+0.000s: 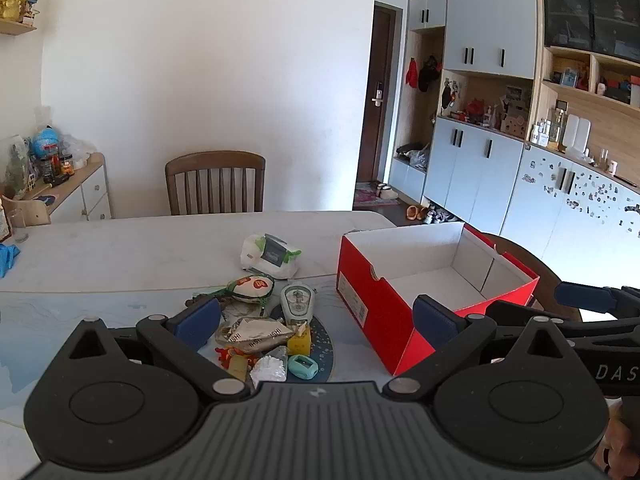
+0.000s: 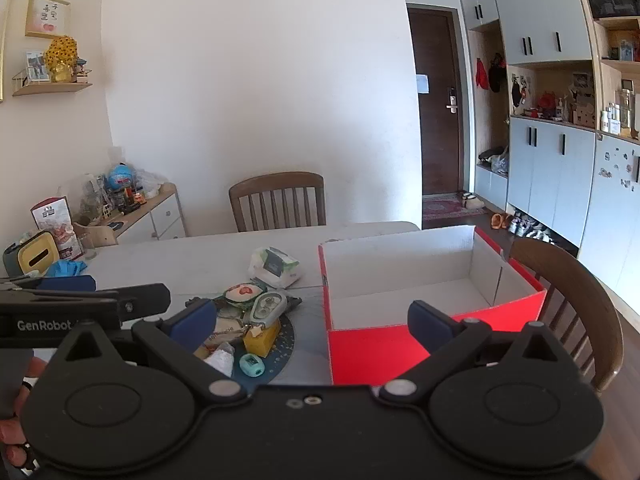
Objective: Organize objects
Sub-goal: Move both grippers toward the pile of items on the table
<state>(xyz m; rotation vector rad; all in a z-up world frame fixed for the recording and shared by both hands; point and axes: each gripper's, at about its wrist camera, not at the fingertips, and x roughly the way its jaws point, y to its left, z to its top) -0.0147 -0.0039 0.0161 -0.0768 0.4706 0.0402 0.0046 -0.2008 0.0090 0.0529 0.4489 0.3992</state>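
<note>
I have both tools hovering above the near edge of the desk [image 1: 120,248], tilted down. My left tool [image 1: 316,320] has its jaws spread wide with nothing between them; ahead of it and below lies the heap of small things on a dark round mat [image 1: 326,354]: a foil snack packet [image 1: 252,334], a yellow block [image 1: 301,340], a teal sharpener [image 1: 303,367], a white-green gadget [image 1: 296,300] and a round pouch [image 1: 252,286]. A wipes pack [image 1: 270,257] sits farther back, apart from the heap. My right tool [image 2: 316,320] is likewise fully spread and holding nothing; the empty red box [image 2: 376,348] stands just ahead of it, right of the heap, close beside the mat. The left tool shows at the left of the right wrist view.
</note>
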